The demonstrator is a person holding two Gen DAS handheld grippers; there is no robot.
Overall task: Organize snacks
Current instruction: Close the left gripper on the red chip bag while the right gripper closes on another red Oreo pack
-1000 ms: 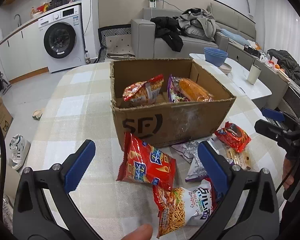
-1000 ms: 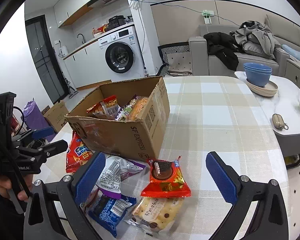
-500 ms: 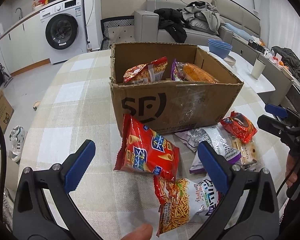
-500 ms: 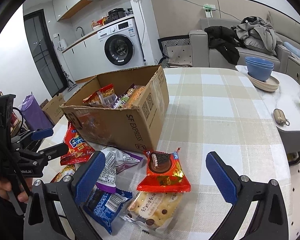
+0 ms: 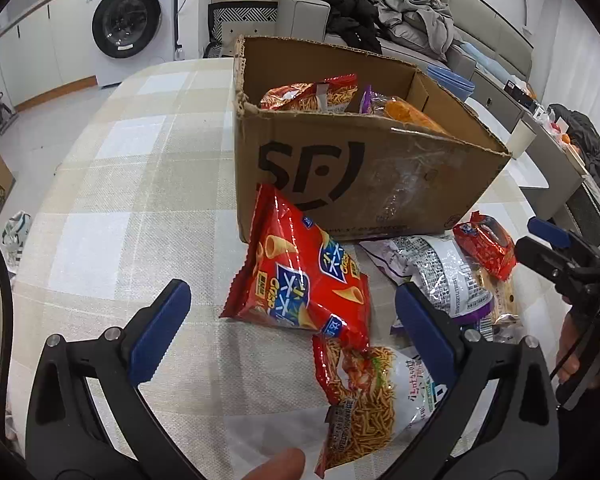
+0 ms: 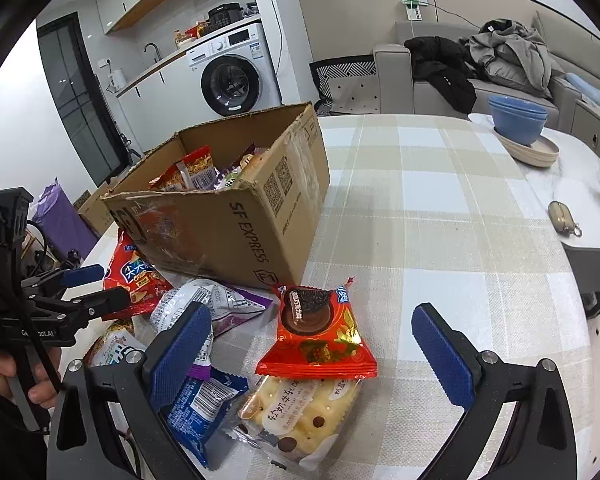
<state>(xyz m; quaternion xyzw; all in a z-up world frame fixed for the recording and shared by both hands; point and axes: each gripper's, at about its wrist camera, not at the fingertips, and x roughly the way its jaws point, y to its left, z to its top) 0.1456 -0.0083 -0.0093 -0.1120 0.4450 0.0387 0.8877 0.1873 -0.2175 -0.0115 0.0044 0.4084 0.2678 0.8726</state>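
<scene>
Several snack packets already stand inside the cardboard box (image 5: pixel 364 168) on the checked tablecloth (image 5: pixel 132 208), while at least six more lie loose against its near side, the job judged partly done. Both handheld grippers hang above the pile with jaws spread wide and nothing between them. The left gripper (image 5: pixel 292 328) sits over the red cone-snack bag (image 5: pixel 300 276), which leans on the box front, with a noodle-stick bag (image 5: pixel 364 396) just below it. The right gripper (image 6: pixel 312 348) frames a red chocolate-biscuit packet (image 6: pixel 320 332) resting partly on a pale cracker packet (image 6: pixel 300 416); a blue packet (image 6: pixel 204 400) and a silver-and-purple bag (image 6: pixel 216 304) lie to its left. No loose packet is gripped yet, so each one outside appears still to need lifting into the box.
</scene>
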